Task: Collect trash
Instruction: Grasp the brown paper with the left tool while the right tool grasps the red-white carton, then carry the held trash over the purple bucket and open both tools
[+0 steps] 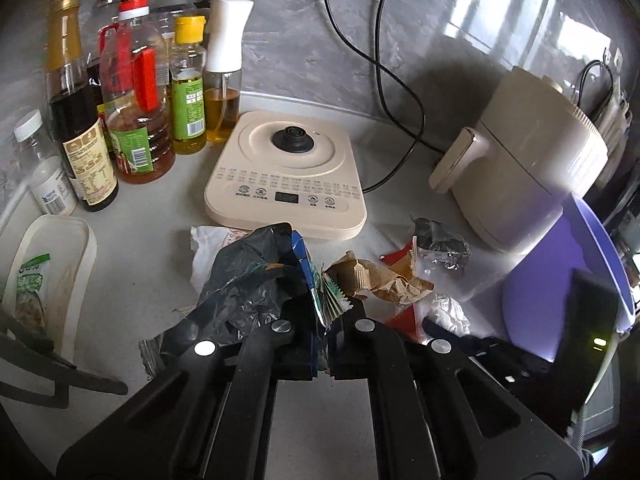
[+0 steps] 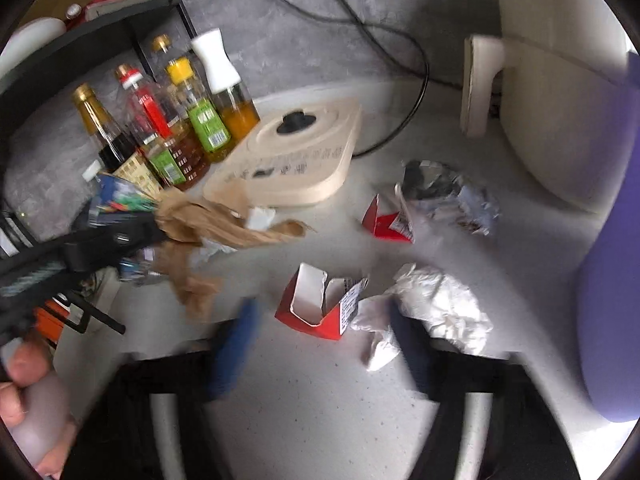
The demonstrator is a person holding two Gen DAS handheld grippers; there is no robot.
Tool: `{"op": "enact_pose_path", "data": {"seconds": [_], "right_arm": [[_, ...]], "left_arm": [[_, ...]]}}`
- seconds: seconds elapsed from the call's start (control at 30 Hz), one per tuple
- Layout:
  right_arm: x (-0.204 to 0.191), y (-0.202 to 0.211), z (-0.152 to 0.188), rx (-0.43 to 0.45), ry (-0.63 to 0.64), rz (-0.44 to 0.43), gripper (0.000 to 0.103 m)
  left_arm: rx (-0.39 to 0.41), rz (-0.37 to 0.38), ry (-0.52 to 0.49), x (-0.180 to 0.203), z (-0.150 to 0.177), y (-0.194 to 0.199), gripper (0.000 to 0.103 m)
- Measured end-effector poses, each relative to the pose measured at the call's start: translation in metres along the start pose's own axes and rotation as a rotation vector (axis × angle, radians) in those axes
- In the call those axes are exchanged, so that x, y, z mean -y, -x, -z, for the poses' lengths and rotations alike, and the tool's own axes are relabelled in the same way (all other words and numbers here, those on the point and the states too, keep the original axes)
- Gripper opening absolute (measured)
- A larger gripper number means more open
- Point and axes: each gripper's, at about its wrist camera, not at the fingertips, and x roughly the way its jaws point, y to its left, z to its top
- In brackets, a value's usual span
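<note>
Black arms of the left tool (image 1: 326, 320) fill the bottom of the left wrist view, its jaws pressed together on a blue snack wrapper (image 1: 310, 280) that stands up between them with its crimped edge fanned out. A crumpled black plastic bag (image 1: 240, 280) bulges against the wrapper on its left. Just beyond the tips lies crumpled brown paper (image 1: 376, 280), and farther right a ball of silver foil (image 1: 440, 246) with a red scrap beside it, all on the pale grey table (image 1: 152, 240). Behind them sit a cream induction base (image 1: 286, 176) and a cream air fryer (image 1: 532, 168), with a row of oil and sauce bottles (image 1: 140, 100) at the back left. A purple bin (image 1: 560, 280) stands at the right edge.

From the right wrist view, the right tool (image 2: 320, 344) hangs over the table with its blue-padded fingers (image 2: 234, 344) apart; a torn red carton (image 2: 320, 308) lies between and just past them, not pressed by either pad. The picture is blurred. White crumpled paper (image 2: 432, 308) lies against the right finger. A second red carton piece (image 2: 386, 220) and the foil (image 2: 452, 196) lie farther off. At the left, the left tool (image 2: 120, 216) carries the wrapper, with the brown paper (image 2: 208, 224) next to it, and a person's hand (image 2: 28, 392) grips its handle.
</note>
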Motion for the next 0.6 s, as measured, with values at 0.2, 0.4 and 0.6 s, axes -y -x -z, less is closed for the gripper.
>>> {"op": "enact_pose_path", "data": {"seconds": [0.2, 0.4, 0.6], "right_arm": [[-0.004, 0.019, -0.003, 0.031, 0.023, 0.002, 0.016], [-0.006, 0.07, -0.012, 0.12, 0.015, 0.009, 0.016], [0.003, 0.129, -0.021, 0.221, -0.004, 0.047, 0.016]], "left_arm": [[0.032, 0.037, 0.001, 0.003, -0.008, 0.011, 0.004], [0.078, 0.112, -0.023, 0.024, -0.025, 0.023, 0.004], [0.114, 0.214, -0.08, 0.064, -0.042, 0.037, 0.004]]}}
